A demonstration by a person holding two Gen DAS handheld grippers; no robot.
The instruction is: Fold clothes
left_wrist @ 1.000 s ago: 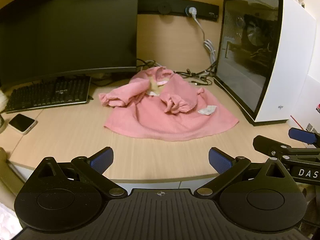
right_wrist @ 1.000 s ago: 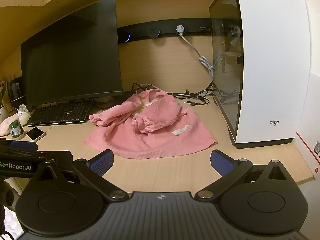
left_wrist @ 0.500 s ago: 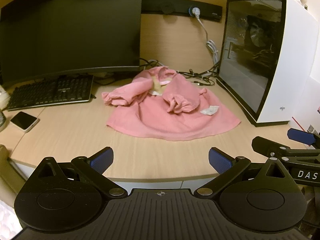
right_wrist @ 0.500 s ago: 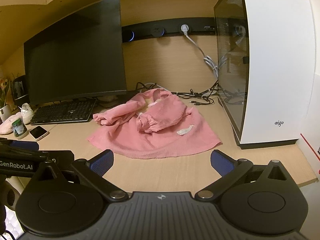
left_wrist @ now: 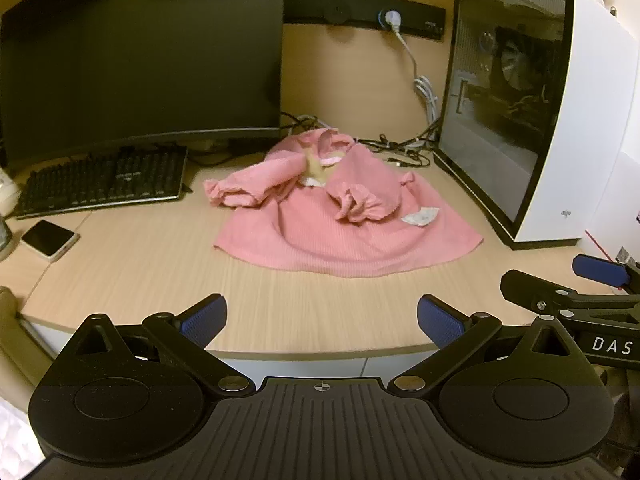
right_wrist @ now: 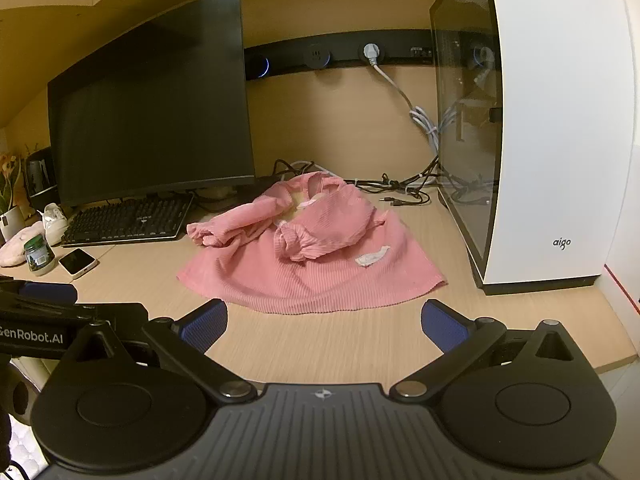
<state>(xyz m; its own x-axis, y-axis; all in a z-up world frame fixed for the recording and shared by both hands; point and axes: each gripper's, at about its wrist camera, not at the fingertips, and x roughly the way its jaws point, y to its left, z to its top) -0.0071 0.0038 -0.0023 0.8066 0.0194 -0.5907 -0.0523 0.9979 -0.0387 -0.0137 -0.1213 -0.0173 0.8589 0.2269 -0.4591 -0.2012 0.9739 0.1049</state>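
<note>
A small pink ribbed garment (left_wrist: 344, 224) (right_wrist: 316, 264) lies crumpled on the wooden desk, both sleeves bunched over its front and a white tag showing on its right side. My left gripper (left_wrist: 320, 322) hovers open over the desk's front edge, short of the garment's hem. My right gripper (right_wrist: 324, 322) is open too, just in front of the hem and empty. In the left wrist view the right gripper's finger (left_wrist: 600, 270) pokes in from the right; in the right wrist view the left gripper (right_wrist: 48, 292) shows at the left edge.
A dark monitor (left_wrist: 140, 68) and black keyboard (left_wrist: 104, 184) stand behind left of the garment. A white computer case (left_wrist: 540, 120) stands close on its right, with cables (left_wrist: 404, 152) behind. A phone (left_wrist: 48, 238) lies at the left; a jar (right_wrist: 38, 256) stands nearby.
Both grippers have moved slightly forward toward the desk, so the garment sits a little closer and larger in both views. Both stay open and the garment has not moved.
</note>
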